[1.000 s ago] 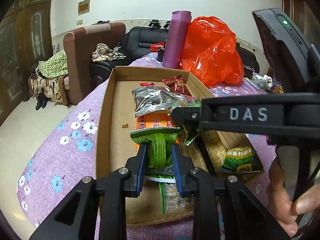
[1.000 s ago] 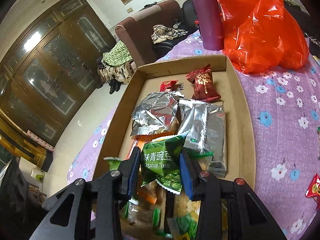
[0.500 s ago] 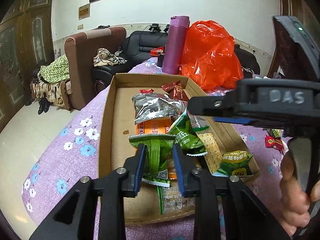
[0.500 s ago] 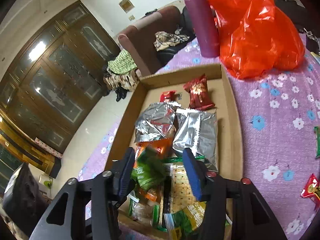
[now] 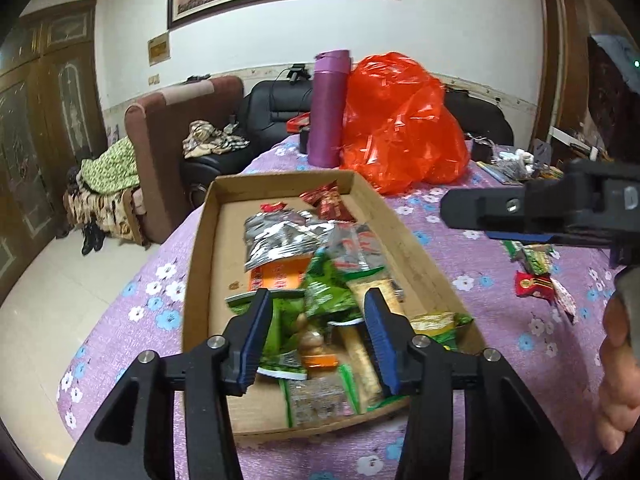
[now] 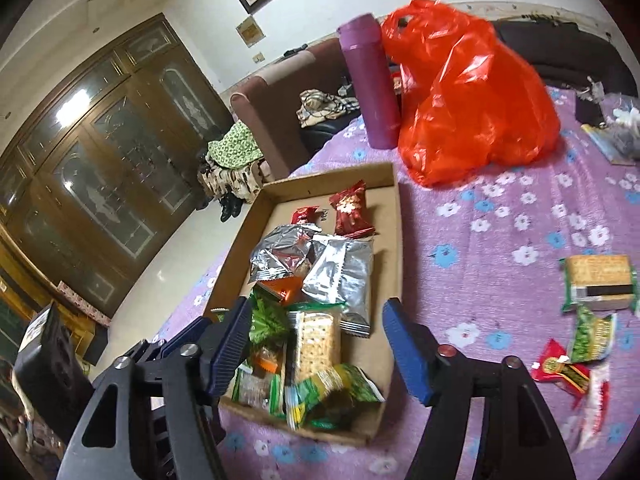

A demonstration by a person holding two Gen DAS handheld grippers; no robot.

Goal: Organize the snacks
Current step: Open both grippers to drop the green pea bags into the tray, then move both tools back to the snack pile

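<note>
The snacks lie in a shallow cardboard tray (image 6: 394,216) on the table with the purple flowered cloth (image 6: 472,240). In the far part of the tray there is a dark red candy packet (image 6: 352,210) and a smaller red one (image 6: 303,215) beside it. Nearer come two silver foil packets (image 6: 340,276), side by side and partly overlapping, with an orange packet (image 5: 280,276) under them. The near part of the tray holds a heap: a green pea packet (image 5: 328,292), a clear cracker pack (image 6: 318,340) and more green wrappers at the near edge.

The left gripper (image 5: 318,334) hangs over this heap. Its jaws have just been opening; the blue pads stand apart and do not press on anything, and the green packets lie below between them. The right gripper (image 6: 316,348) is over the near right part of the tray. Its jaws have also just been opening, they stand wide and hold nothing.

Outside the tray, on the cloth to the right, more snacks wait: a green cracker pack (image 6: 600,280), a small green packet (image 6: 592,334) and a red candy (image 6: 560,372). Behind the tray stand a purple bottle (image 5: 330,108) and an orange plastic bag (image 5: 400,124), touching each other. Further back there is a brown armchair (image 5: 160,148).
</note>
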